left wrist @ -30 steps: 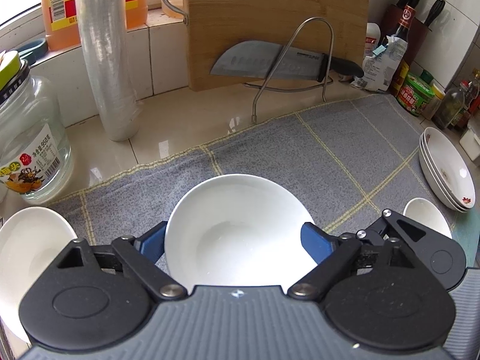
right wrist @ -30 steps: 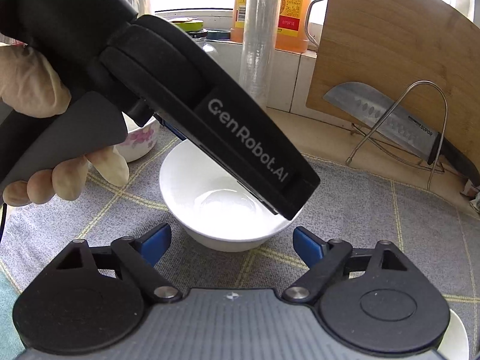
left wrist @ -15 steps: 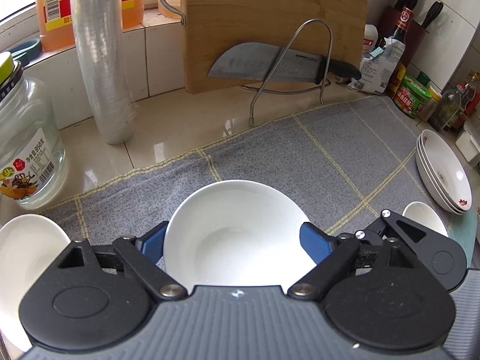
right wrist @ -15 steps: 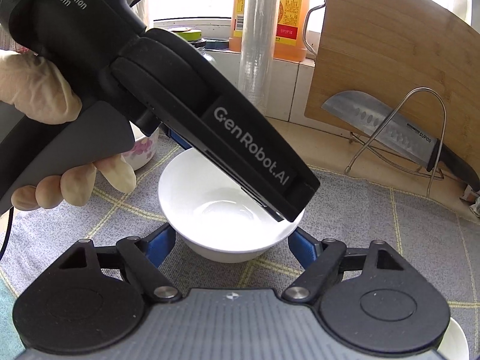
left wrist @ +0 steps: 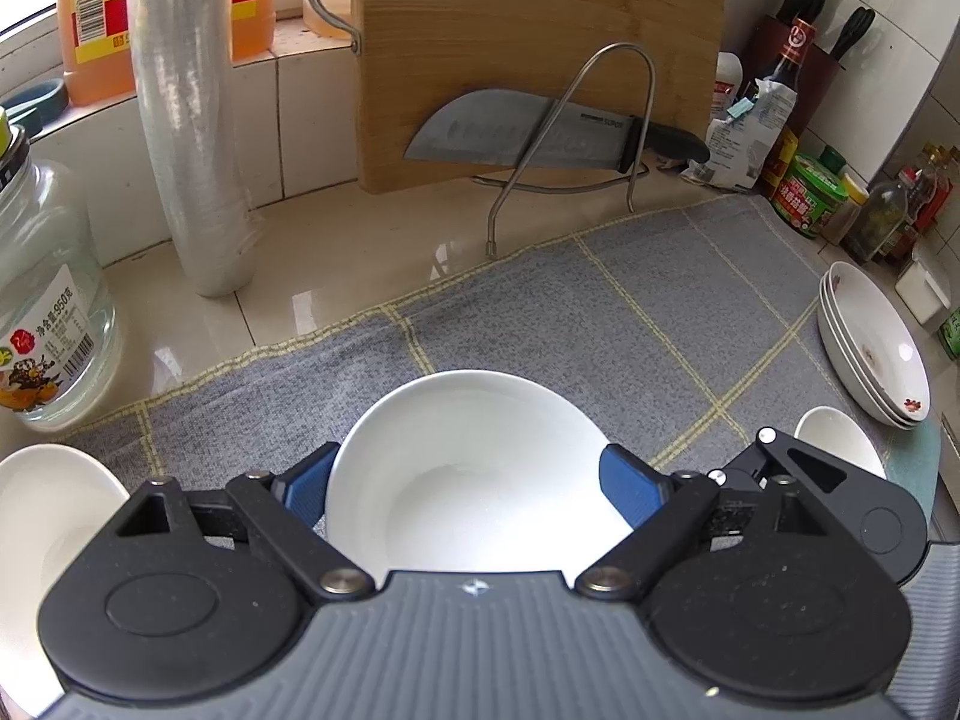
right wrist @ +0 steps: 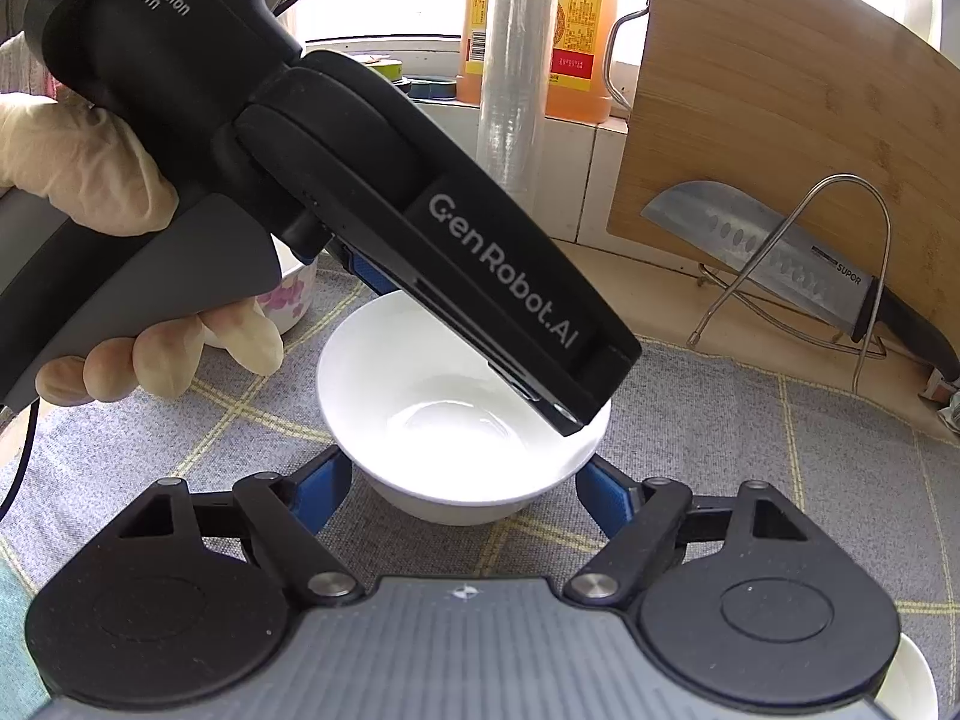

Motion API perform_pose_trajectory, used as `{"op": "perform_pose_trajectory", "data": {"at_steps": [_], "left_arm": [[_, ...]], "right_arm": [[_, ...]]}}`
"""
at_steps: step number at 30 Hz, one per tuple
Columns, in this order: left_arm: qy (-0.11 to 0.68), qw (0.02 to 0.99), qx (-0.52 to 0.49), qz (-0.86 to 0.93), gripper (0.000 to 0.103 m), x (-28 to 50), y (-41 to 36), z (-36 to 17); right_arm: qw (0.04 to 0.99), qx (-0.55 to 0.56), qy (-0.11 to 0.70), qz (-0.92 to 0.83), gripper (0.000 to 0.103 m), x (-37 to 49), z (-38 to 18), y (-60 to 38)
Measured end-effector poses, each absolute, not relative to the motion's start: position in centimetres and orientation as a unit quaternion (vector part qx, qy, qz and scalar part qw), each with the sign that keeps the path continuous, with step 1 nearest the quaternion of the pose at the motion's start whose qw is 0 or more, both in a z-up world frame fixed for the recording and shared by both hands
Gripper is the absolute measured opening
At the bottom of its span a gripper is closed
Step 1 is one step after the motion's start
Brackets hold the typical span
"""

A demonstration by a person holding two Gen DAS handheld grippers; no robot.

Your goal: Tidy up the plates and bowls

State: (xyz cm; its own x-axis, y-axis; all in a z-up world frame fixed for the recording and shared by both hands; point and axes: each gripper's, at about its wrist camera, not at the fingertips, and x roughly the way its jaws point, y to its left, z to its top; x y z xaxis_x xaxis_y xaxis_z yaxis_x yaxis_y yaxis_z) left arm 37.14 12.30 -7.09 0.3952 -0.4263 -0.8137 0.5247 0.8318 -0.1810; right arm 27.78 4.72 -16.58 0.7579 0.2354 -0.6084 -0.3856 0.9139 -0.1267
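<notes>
Grey checked cloth (left wrist: 690,300) carries the white bowl (left wrist: 474,468) low-centre, framed by the left gripper (left wrist: 474,483) whose parted jaws have just been closing, while the right gripper (right wrist: 462,492) also straddles it, jaws apart.

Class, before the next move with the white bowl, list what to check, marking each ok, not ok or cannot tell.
1. White bowl upright on the grey cloth: ok.
2. Bowl between the left claw pads, jaws just closing: ok.
3. Left pads pressing the bowl: cannot tell.
4. Right claw open: ok.
5. Stack of plates away from the bowl: ok.
</notes>
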Motion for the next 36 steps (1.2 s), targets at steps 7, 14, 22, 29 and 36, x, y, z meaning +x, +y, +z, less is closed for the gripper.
{"op": "perform_pose_trajectory", "data": {"at_steps": [7, 14, 22, 29, 36], "left_arm": [[0.473, 0.829, 0.058, -0.293, 0.080, 37.3, 12.7, -6.9], [0.482, 0.821, 0.054, -0.302, 0.079, 37.3, 13.0, -6.8], [0.506, 0.798, 0.033, -0.325, 0.078, 38.5, 13.6, -7.0], [0.520, 0.789, 0.024, -0.326, 0.074, 39.3, 14.2, -7.5], [0.519, 0.788, 0.031, -0.331, 0.073, 39.3, 13.7, -7.3]], "right_arm": [[0.929, -0.126, 0.306, 0.164, 0.085, 27.8, -16.6, 4.7], [0.929, -0.133, 0.306, 0.163, 0.085, 27.7, -16.6, 4.7], [0.929, -0.133, 0.302, 0.166, 0.085, 27.5, -16.7, 4.6], [0.929, -0.145, 0.298, 0.161, 0.085, 27.3, -16.7, 4.8], [0.929, -0.144, 0.299, 0.160, 0.085, 27.2, -16.6, 4.7]]}}
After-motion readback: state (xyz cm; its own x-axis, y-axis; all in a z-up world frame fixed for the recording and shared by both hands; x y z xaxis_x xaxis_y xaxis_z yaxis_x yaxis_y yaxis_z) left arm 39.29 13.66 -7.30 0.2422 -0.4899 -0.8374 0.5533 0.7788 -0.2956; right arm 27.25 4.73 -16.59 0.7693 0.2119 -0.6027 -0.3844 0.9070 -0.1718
